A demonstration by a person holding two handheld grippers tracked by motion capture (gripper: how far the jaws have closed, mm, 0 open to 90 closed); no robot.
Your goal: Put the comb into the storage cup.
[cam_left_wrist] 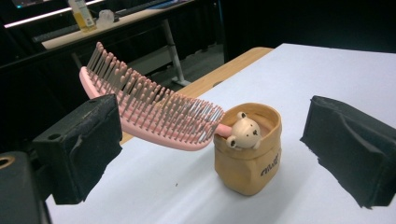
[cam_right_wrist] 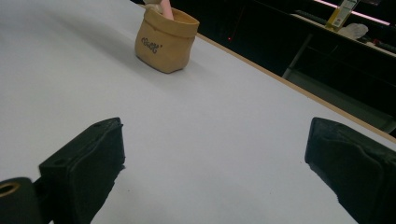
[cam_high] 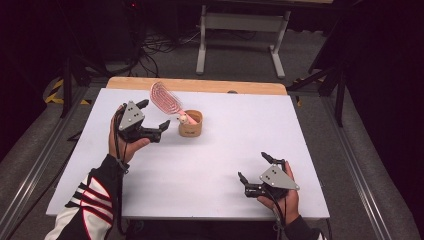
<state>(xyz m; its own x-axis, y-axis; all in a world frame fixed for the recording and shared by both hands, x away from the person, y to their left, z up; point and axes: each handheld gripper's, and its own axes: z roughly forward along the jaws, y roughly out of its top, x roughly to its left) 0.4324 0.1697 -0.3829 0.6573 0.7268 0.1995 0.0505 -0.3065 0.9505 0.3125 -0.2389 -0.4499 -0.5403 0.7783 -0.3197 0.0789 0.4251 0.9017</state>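
We saw one tan pouch-shaped cup (cam_left_wrist: 248, 158) standing upright on the white table (cam_high: 210, 165), toward its far left part. One pink hairbrush (cam_left_wrist: 149, 112) leaned out of it, handle down inside, bristled head tilted up and away, with one small bear figure (cam_left_wrist: 244, 132) at the rim. The cup bore dark lettering too small for us to read. The left gripper (cam_high: 150, 116) hovered just beside the cup, jaws spread apart and empty. The right gripper (cam_high: 256, 168) sat well apart near the table's front edge, jaws likewise wide.
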